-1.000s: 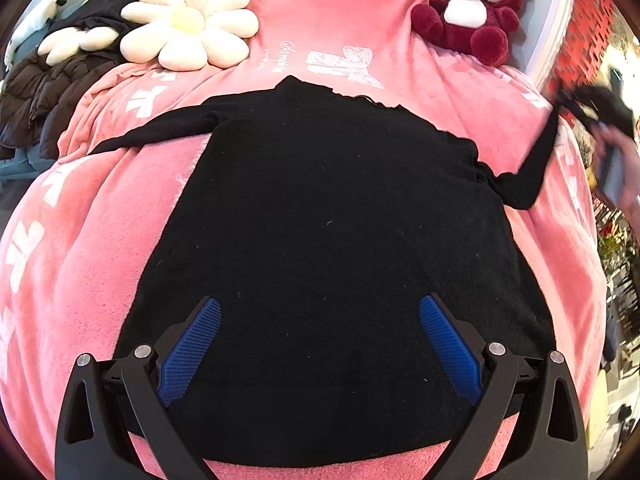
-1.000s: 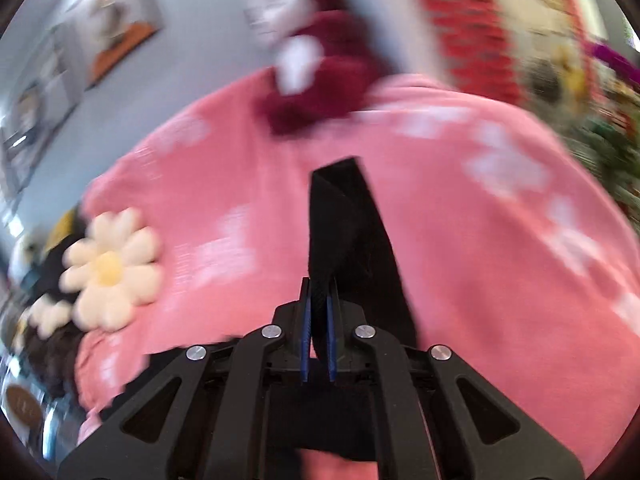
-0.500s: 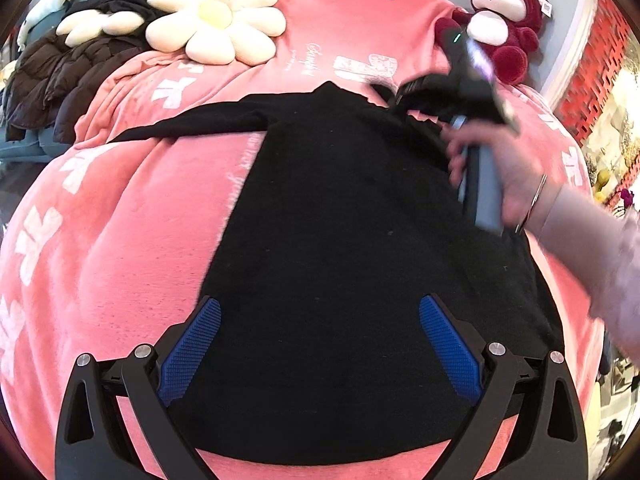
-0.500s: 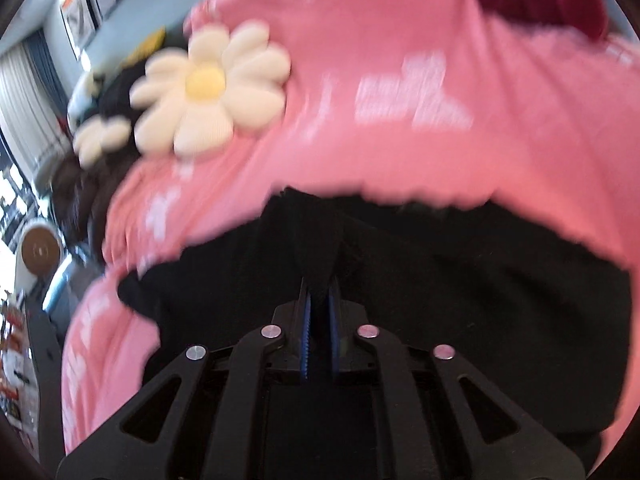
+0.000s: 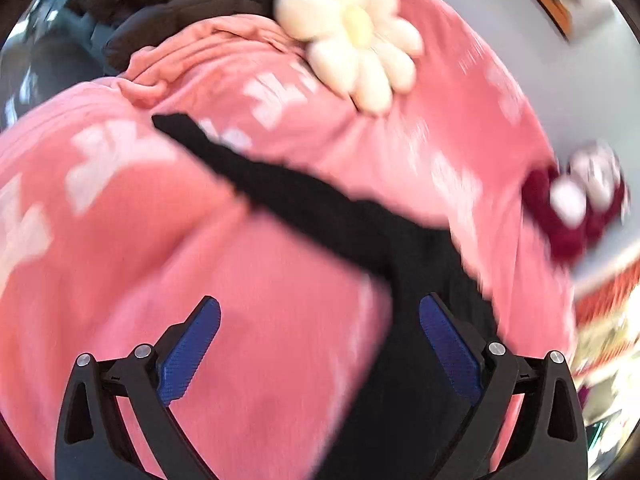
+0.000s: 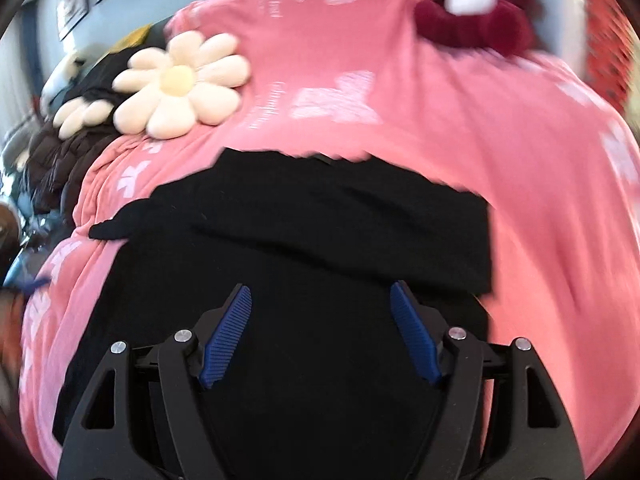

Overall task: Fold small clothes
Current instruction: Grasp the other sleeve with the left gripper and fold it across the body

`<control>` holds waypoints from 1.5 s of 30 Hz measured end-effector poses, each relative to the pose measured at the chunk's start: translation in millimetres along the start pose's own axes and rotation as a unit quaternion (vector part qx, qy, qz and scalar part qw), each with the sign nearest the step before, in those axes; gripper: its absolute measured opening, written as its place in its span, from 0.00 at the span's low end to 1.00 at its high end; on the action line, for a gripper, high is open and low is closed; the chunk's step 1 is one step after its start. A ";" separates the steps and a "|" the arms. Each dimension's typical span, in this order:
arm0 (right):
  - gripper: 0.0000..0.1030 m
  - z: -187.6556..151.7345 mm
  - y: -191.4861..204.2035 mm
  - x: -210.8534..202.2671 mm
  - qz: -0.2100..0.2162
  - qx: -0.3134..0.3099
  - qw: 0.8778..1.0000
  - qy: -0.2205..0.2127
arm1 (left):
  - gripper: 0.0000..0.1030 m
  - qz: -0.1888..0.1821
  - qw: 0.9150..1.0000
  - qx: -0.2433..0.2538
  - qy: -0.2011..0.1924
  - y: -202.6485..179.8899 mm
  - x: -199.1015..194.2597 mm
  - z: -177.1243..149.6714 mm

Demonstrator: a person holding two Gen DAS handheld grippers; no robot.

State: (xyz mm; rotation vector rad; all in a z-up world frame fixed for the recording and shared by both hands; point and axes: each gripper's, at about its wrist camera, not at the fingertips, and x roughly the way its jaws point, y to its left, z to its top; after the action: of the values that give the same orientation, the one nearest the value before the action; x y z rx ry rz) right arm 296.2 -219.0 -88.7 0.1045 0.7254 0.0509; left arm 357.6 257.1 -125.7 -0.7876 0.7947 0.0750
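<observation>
Both tools gape empty: right tool [image 6: 320, 332] over the folded-in sleeve [image 6: 340, 216], left tool [image 5: 320, 348] facing the outstretched sleeve [image 5: 256, 176], likely next.

A big pink blanket [image 6: 500, 160] with white bow shapes covers the bed. A soft flower pillow [image 6: 180, 84] with cream petals and a yellow middle lies on it, near the top. A second pale flower pillow [image 6: 82, 114] sits just beside it, on a pile of dark puffy coats [image 6: 52, 168]. A dark red and white teddy [image 6: 480, 12] sits at the far edge of the blanket, by the wall. The wall [image 5: 520, 40] behind the bed is pale blue-grey. A framed picture [image 6: 72, 4] hangs on it. At the right there is a red patterned wall part [image 6: 608, 60], but it is too blurry to tell more. The room is bright.
</observation>
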 end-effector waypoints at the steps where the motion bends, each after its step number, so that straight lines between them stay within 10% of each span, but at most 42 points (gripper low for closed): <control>1: 0.68 -8.5 -7.6 -5.0 -0.004 0.008 1.000 0.005 | 0.95 0.016 1.000 -0.024 -0.004 7.8 12.1 22.0; 7: 0.68 -46.2 -33.1 -21.4 -0.027 0.057 0.998 0.017 | 0.94 0.036 0.982 -0.185 0.007 64.7 79.2 95.9; 12: 0.68 -62.6 -30.8 -22.4 -0.019 0.075 0.997 0.031 | 0.87 0.052 0.974 -0.220 0.011 83.7 106.4 101.9; 14: 0.68 -68.3 -29.3 -20.7 -0.016 0.079 0.996 0.038 | 0.55 0.032 0.981 -0.191 -0.001 74.3 109.9 106.9; 15: 0.68 -69.5 -29.0 -19.5 -0.013 0.081 0.996 0.042 | 0.14 0.004 0.984 -0.179 0.017 70.4 117.0 109.1; 16: 0.68 -71.0 -28.9 -19.4 -0.014 0.082 0.996 0.043 | 0.00 -0.007 0.984 -0.177 0.031 68.5 118.7 110.7; 24: 0.68 -74.3 -32.8 -24.2 -0.002 0.084 0.996 0.038 | 0.00 -0.110 0.993 0.035 -0.029 -93.0 42.3 111.4; 30: 0.71 -72.0 -48.2 -33.0 -0.014 0.092 0.995 0.033 | 0.04 -0.230 0.948 0.218 0.020 -274.5 4.8 21.3; 32: 0.75 -69.9 -56.1 -36.7 -0.023 0.089 0.995 0.031 | 0.36 -0.236 0.936 0.251 0.069 -310.9 21.7 -27.6; 33: 0.75 -68.4 -59.9 -38.5 -0.027 0.085 0.996 0.030 | 0.60 -0.220 0.936 0.261 0.085 -318.0 32.9 -49.6; 42: 0.74 -0.7 -97.2 -16.7 -0.003 0.051 0.999 0.002 | 0.60 -0.082 0.944 0.287 0.142 -240.5 65.6 -149.8; 45: 0.54 39.7 -112.4 31.2 0.038 0.085 0.995 0.024 | 0.60 -0.057 0.946 0.288 0.135 -213.1 53.3 -153.6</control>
State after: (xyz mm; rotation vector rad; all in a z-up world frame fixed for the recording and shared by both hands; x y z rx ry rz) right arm 347.0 -331.3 -92.5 0.2945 0.7730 0.0653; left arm 374.4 -9.1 -99.1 -0.2852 0.9665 -0.3636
